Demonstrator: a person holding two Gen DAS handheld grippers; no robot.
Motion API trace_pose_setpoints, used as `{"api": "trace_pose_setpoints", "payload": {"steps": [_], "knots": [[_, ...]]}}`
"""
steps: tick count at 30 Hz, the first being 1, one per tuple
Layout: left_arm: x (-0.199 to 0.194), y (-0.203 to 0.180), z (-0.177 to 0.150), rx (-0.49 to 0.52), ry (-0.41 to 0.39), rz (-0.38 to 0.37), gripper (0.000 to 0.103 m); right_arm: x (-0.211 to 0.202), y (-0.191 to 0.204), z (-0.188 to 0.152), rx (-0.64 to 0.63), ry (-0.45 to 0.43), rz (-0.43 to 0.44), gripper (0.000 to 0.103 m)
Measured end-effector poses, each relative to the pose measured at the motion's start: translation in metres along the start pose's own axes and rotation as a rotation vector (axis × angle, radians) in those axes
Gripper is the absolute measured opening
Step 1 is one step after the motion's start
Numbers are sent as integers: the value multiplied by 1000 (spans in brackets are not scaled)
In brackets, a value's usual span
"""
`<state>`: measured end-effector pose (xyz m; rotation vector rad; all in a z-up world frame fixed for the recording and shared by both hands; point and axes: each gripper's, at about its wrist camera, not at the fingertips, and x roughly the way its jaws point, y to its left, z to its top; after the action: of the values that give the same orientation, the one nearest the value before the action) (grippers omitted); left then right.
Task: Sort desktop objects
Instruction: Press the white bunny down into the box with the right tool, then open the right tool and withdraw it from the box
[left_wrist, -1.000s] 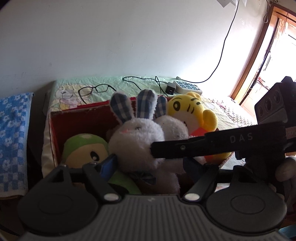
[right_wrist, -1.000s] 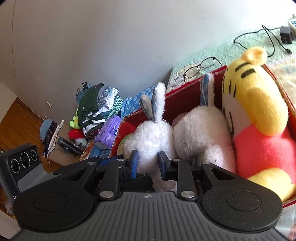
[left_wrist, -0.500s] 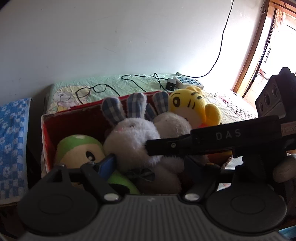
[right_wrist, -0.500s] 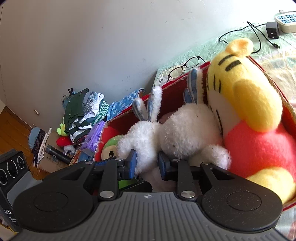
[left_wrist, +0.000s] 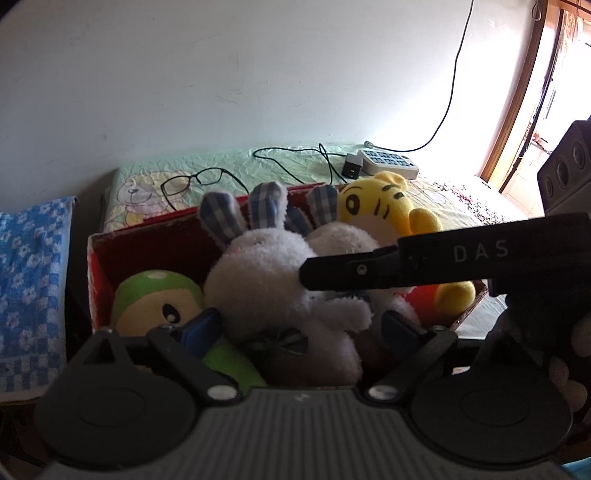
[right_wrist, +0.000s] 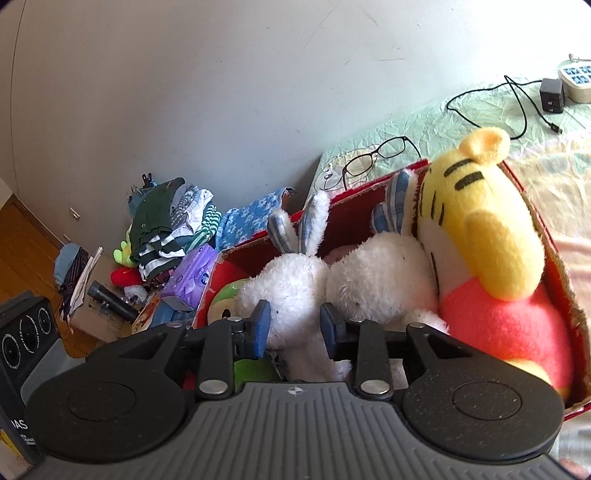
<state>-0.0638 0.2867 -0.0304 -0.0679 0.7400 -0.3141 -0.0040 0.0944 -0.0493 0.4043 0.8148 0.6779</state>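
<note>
the white plush rabbit is nestled in the red box, green plush at its 9 o'clock. left gripper jaws have just been spread wide, right gripper jaws just eased apart, the rabbit loose between both; both are best withdrawn straight back, ears unsnagged.

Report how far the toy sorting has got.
Done: the yellow tiger, two white rabbits and a green plush sit in the red box. In hand: both grippers have just been opening around the nearer rabbit, left gripper wide, right gripper slightly. Left: glasses, charger and power strip lie outside.
</note>
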Motion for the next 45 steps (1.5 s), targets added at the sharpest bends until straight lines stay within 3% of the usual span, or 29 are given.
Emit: {"api": "trace_pose_setpoints", "payload": {"steps": [5,12,20,24,30,39,45], "knots": [[-13,-8,3,-59,-16,30,99,-14,-1,4,-25,-13,-28,32],[-14,-37,16,-104,52,262,100,-37,-7,10,-48,-35,-57,32],[-18,-73,20,-176,111,421,100,-71,-12,13,-78,-58,-128,32],[-17,-90,15,-206,132,454,100,-83,-14,11,-95,-61,-168,32],[-17,-128,10,-174,127,502,100,-103,-28,3,-104,-52,-229,33],[4,-152,-9,-242,234,495,100,-124,-53,-13,-86,-37,-311,39],[16,-171,-24,-243,256,506,100,-130,-74,-24,-64,-8,-355,42]]}}
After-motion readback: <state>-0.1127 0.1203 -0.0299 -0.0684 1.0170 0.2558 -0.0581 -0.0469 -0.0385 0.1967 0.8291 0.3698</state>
